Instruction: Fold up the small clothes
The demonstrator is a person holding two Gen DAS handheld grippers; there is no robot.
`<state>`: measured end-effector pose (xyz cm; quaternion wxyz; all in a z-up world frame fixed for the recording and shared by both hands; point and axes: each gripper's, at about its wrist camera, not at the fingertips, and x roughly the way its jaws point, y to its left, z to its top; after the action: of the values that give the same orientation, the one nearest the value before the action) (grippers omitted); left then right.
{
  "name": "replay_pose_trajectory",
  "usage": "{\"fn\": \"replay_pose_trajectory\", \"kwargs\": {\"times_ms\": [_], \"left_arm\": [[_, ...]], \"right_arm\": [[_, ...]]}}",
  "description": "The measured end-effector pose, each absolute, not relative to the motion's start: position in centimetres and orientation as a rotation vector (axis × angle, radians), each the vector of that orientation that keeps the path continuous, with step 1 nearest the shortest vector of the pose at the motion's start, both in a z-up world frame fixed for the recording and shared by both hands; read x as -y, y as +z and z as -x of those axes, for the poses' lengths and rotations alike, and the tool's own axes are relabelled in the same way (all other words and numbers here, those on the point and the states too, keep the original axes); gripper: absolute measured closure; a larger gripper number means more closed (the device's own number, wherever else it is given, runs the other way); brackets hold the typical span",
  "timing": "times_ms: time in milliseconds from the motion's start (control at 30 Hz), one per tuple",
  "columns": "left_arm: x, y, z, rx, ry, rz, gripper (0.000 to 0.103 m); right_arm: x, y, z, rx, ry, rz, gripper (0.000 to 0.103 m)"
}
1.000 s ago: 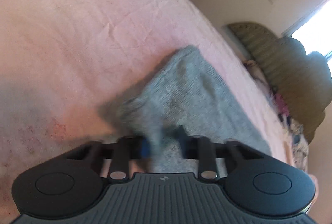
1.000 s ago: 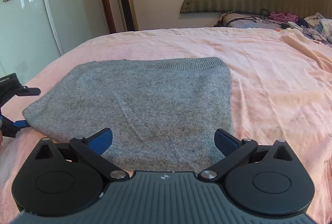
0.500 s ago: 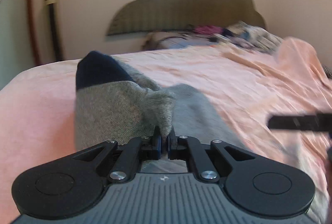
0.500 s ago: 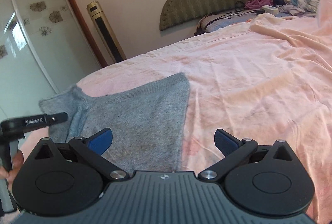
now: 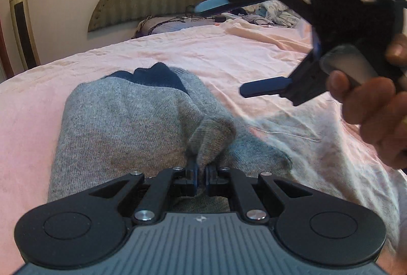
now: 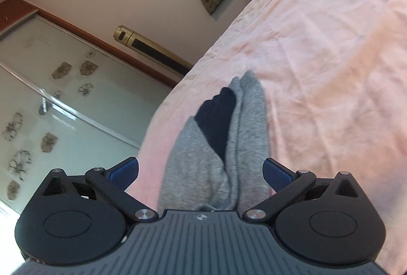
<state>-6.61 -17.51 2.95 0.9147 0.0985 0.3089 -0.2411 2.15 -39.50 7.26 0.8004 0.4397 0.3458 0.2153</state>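
Pink bed (image 5: pixel 229 53), tool-pinched grey garment (image 5: pixel 122 122)

Readable text: none that I can make out in either of my views.
My left gripper body (image 5: pixel 201 219): a small embossed emblem, no letters.
My right gripper body (image 6: pixel 201 217): the same emblem, no letters.

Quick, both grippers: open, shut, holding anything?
Left gripper: shut on a pinch of the grey garment.
Right gripper: open, holding nothing.
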Motion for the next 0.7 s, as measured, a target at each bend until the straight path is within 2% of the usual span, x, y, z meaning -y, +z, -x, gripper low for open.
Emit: {"fn": "replay_pose_trajectory", "kwargs": {"times_ms": [100,333,367,400,433,533,600,700], "left_arm": [[18.1,3.1,6.4,-0.631,-0.503,-0.208,0.098],[18.2,3.2,6.1,-0.627,-0.514,-0.211,0.098],[18.3,3.1,6.0,-0.627,-0.514,-0.211,0.098],[18.5,3.2,5.9,-0.628,-0.519,-0.210,0.098],[18.8,3.3,5.9,-0.627,-0.529,-0.208,0.098],[19.6,3.9,5.9,-0.619,-0.575,-0.190,0.098],[20.7,3.3,5.6,-0.658,-0.608,-0.198,0.098],[20.9,1.8,5.0,-0.676,-0.618,-0.190,0.097]], "right_arm": [[38.0,7.0,-5.6,-0.824,0.479,-0.915,0.001],[34.6,5.2,-10.3,-1.007,0.499,-0.807,0.015],[34.3,5.2,-10.3,-0.999,0.489,-0.778,0.020],[34.0,5.6,-10.4,-0.998,0.466,-0.732,0.043],[33.7,5.9,-10.3,-0.998,0.446,-0.678,0.079],[34.7,7.8,-9.1,-0.921,0.451,-0.614,0.087],[35.9,8.5,-8.2,-0.888,0.434,-0.604,0.087],[37.6,6.0,-8.4,-0.953,0.369,-0.632,0.087]]}}
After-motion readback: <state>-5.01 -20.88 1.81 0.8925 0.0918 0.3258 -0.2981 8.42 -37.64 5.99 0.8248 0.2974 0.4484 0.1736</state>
